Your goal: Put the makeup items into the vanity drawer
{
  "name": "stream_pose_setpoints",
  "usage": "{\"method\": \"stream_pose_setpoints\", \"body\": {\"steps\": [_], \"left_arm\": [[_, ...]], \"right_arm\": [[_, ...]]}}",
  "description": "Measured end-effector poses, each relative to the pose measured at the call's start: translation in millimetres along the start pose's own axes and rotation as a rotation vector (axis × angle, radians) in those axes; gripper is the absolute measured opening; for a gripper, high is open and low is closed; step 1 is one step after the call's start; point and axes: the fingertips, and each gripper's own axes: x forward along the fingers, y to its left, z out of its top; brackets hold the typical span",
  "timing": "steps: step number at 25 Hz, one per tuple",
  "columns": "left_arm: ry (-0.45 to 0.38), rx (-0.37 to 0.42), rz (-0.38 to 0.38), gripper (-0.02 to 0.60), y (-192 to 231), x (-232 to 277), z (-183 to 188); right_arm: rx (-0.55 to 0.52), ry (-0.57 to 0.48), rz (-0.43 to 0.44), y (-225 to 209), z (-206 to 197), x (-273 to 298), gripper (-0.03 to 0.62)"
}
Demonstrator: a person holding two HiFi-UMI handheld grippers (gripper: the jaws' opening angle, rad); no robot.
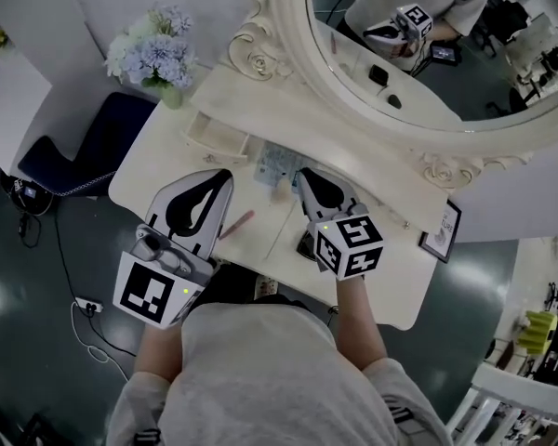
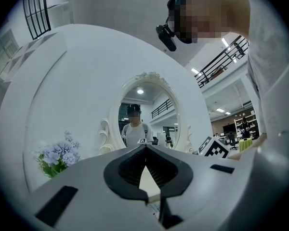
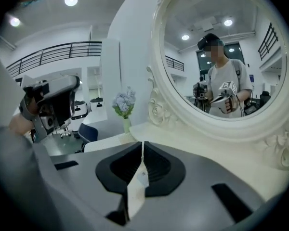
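Two makeup items at least sit out on the vanity top (image 1: 167,170): a pink pencil-like stick (image 1: 237,223) near the front edge and a pale patterned packet (image 1: 279,163) further back, just ahead of both gripper tips. A dark item (image 1: 305,245) under the right gripper is mostly hidden, can't ID it. Small drawer (image 1: 214,139) on the raised back ledge, left of the packet, looks pulled out; what shows of its inside looks bare

Left gripper (image 1: 225,177): jaws together, tips meeting, nothing between them. Right gripper (image 1: 302,175): same, closed and empty

My read: nothing stowed yet, task at the very start. Left to do: open jaws, pick each item, carry to the drawer. Stick is nearest the left gripper, likely first pick
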Motion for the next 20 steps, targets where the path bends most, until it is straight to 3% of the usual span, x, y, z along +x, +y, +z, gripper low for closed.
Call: {"method": "stream_pose_setpoints", "body": {"steps": [6, 15, 18, 20], "left_arm": [[0.024, -0.02, -0.019, 0.014, 17, 2, -14], [0.038, -0.044, -0.015, 0.014, 37, 0, -25], [0.046, -0.049, -0.013, 0.014, 41, 0, -29], [0.05, -0.052, -0.013, 0.014, 44, 0, -32]], "right_arm": [[0.085, 0.155, -0.025, -8, -50, 26, 0.025], [0.208, 0.291, -0.07, -17, -99, 44, 0.029], [0.239, 0.34, -0.079, -17, -117, 47, 0.116], [0.255, 0.366, -0.096, -18, -128, 49, 0.124]]}}
